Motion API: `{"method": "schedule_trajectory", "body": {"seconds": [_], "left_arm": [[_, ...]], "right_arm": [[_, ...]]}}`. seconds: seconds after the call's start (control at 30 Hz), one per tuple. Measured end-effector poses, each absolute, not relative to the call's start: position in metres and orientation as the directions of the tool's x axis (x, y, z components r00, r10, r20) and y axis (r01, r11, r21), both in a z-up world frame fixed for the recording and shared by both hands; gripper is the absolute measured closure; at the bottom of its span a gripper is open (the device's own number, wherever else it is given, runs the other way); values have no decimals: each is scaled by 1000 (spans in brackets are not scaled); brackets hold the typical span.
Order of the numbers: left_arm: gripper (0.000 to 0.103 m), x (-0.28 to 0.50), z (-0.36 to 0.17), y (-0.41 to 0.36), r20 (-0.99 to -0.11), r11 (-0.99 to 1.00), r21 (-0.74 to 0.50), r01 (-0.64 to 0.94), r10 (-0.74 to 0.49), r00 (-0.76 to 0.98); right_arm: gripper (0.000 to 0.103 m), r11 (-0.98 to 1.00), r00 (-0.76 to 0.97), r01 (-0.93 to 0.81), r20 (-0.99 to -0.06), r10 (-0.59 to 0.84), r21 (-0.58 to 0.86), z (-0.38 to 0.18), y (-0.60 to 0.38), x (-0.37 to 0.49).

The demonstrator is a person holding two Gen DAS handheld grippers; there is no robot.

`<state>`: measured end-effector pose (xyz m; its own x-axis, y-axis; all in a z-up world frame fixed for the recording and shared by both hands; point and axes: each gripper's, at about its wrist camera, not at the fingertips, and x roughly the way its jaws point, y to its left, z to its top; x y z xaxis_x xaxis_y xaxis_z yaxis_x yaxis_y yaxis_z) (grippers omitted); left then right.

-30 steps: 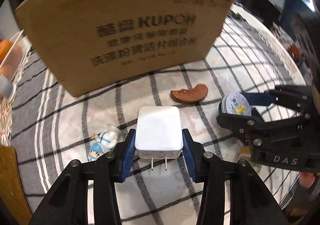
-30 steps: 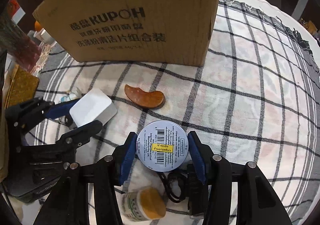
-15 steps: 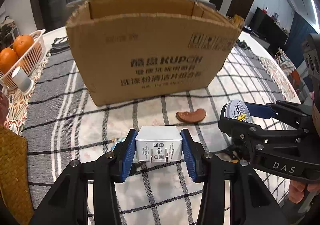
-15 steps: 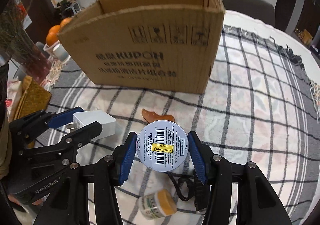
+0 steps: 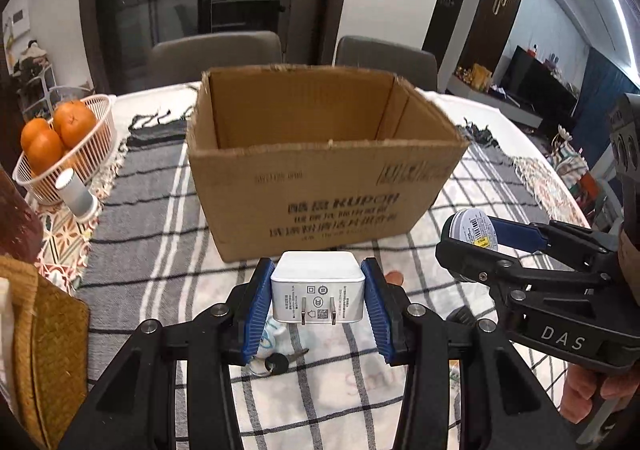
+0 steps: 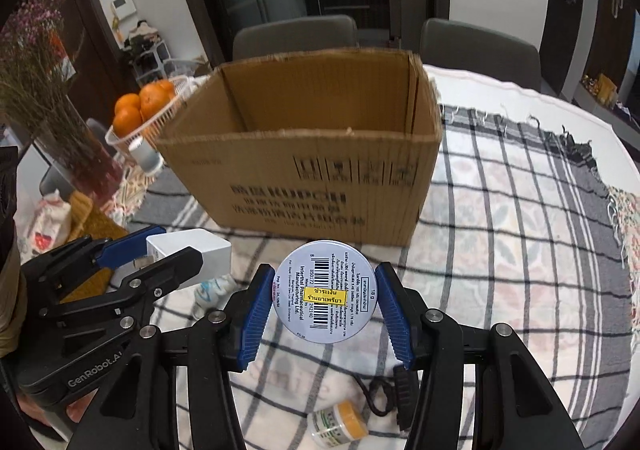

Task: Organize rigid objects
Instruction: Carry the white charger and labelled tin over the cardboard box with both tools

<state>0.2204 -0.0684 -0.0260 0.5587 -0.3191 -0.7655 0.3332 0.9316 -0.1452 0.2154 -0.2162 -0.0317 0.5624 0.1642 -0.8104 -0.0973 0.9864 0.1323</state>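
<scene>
While both hover before the cardboard box (image 5: 320, 166), left tongs (image 5: 318, 300) clamp white charger (image 5: 318, 292), right tongs (image 6: 325, 300) clamp round tin (image 6: 325, 297).

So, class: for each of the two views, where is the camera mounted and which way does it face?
Left wrist: on the left claw, facing the cardboard box; its claw grips a white charger.
Right wrist: on the right claw, facing the same box; its claw grips a round tin.
Shared: box, orange basket, both claws.
</scene>
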Motion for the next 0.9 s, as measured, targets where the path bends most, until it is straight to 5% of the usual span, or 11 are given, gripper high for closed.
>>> {"method": "schedule_trajectory", "body": {"seconds": [0.9], "left_arm": [[59, 255, 58, -62, -658, 931, -111, 348, -331, 676]], "right_arm": [[50, 975, 681, -105, -700, 213, 194, 48, -215, 250]]}}
